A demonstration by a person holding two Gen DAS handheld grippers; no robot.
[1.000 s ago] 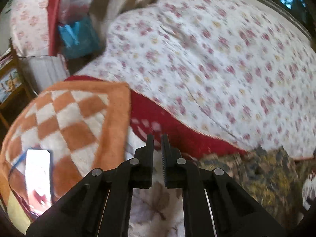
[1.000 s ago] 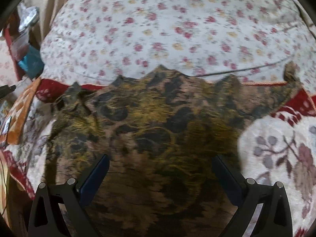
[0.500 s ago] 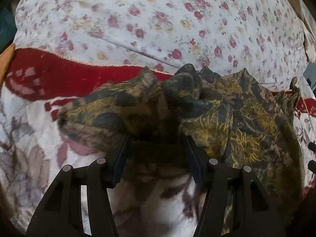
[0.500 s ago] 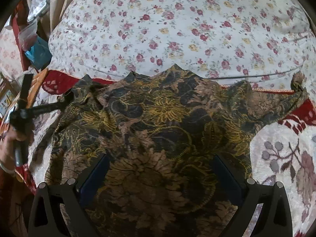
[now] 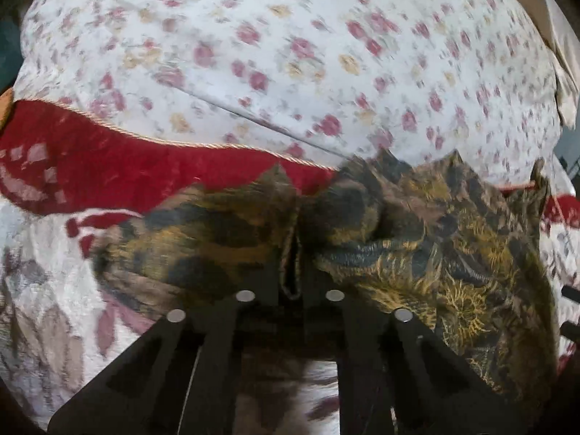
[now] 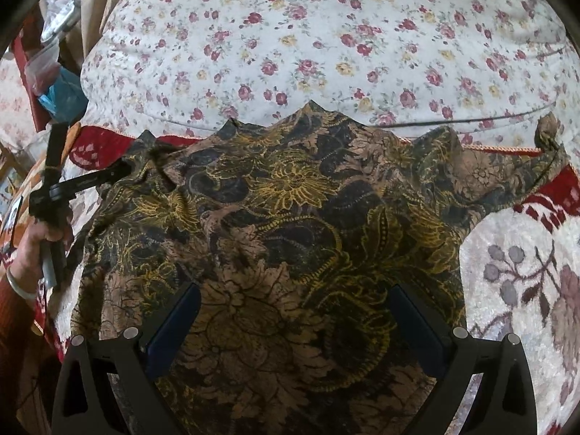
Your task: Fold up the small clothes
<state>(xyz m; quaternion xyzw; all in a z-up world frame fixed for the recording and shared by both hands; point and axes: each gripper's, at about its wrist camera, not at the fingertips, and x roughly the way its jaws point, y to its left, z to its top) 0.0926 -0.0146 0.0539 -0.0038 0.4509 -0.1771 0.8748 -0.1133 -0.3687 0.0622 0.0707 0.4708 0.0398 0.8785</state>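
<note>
A small brown, black and gold floral shirt [image 6: 290,217] lies spread flat on the bed, its scalloped edge toward the pillow and a sleeve stretched to the right. In the left wrist view my left gripper [image 5: 291,272] is shut on a pinched fold at the shirt's [image 5: 417,253] left sleeve side. The right wrist view shows that left gripper [image 6: 123,172] gripping the shirt's upper left corner. My right gripper [image 6: 293,311] is open wide and empty, hovering over the shirt's lower middle.
A large white pillow with red flowers [image 6: 326,43] lies behind the shirt. A red and white floral bedspread [image 6: 525,272] lies underneath. An orange checked cloth [image 6: 32,181], plastic bags and a blue packet [image 6: 61,90] sit at the far left.
My left gripper swung from the orange checked cloth over to the shirt, then closed from open onto a fold of it. The right gripper stayed open above the shirt.
</note>
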